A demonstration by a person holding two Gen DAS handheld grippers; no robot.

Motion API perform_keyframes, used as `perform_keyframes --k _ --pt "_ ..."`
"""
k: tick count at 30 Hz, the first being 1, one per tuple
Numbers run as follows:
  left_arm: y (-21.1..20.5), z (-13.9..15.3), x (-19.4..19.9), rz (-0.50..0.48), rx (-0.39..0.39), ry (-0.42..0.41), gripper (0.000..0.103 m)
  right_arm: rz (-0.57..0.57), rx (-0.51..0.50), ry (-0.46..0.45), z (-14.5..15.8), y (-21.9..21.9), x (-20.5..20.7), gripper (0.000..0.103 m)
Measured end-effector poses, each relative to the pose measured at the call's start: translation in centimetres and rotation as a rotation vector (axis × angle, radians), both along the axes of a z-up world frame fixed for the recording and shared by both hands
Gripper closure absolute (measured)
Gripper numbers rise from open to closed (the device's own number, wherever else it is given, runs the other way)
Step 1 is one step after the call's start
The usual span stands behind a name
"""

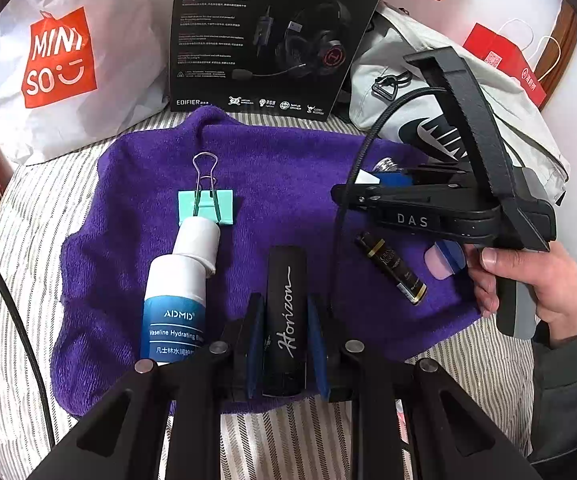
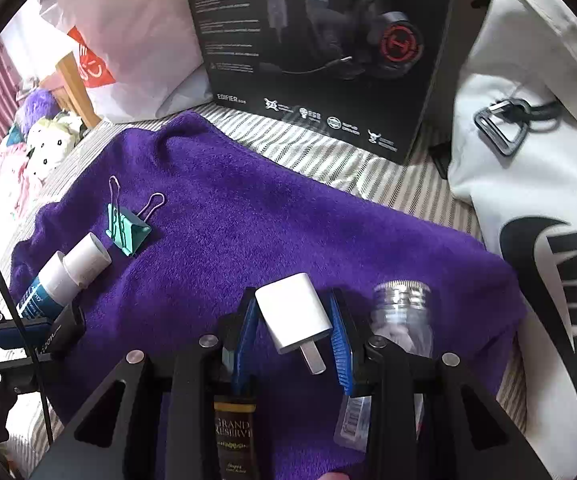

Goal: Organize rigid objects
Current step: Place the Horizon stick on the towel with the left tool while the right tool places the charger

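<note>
A purple towel [image 1: 280, 168] lies on a striped bed. My left gripper [image 1: 286, 320] is shut on a black Horizon tube [image 1: 286, 316] just above the towel. A white and blue ADMD bottle [image 1: 180, 292] and a teal binder clip [image 1: 206, 204] lie to its left. My right gripper [image 2: 294, 320] is shut on a white plug adapter [image 2: 294, 314]; it shows in the left wrist view [image 1: 372, 188] at the towel's right side. A clear bottle [image 2: 404, 320] lies right of it. A dark Grand Reserve tube [image 1: 392, 268] lies under the right gripper.
A black Edifier headset box [image 1: 272, 36] stands behind the towel. A white Miniso bag [image 1: 60, 56] is at the back left, a white Nike bag [image 2: 536, 208] at the right. A pink and blue item [image 1: 444, 260] lies by the hand. Red paper bags [image 1: 504, 60] stand far right.
</note>
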State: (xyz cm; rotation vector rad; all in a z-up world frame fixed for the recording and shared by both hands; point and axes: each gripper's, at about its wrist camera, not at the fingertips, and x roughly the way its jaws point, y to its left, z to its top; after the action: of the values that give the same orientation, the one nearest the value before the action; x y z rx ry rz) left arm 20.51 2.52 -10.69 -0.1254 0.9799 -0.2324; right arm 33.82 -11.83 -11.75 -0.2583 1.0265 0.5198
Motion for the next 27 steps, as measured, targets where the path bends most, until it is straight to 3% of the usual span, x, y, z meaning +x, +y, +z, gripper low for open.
perform_keyframes --k 19,27 --pt "0.2 0.2 0.7 -0.011 0.003 0.012 0.082 0.071 -0.051 -0.015 -0.3 0.9 0.2 0.068" --pt "0.4 -0.6 1.0 0.012 0.005 0.024 0.082 0.088 -0.094 -0.017 0.3 0.4 -0.9 0.059"
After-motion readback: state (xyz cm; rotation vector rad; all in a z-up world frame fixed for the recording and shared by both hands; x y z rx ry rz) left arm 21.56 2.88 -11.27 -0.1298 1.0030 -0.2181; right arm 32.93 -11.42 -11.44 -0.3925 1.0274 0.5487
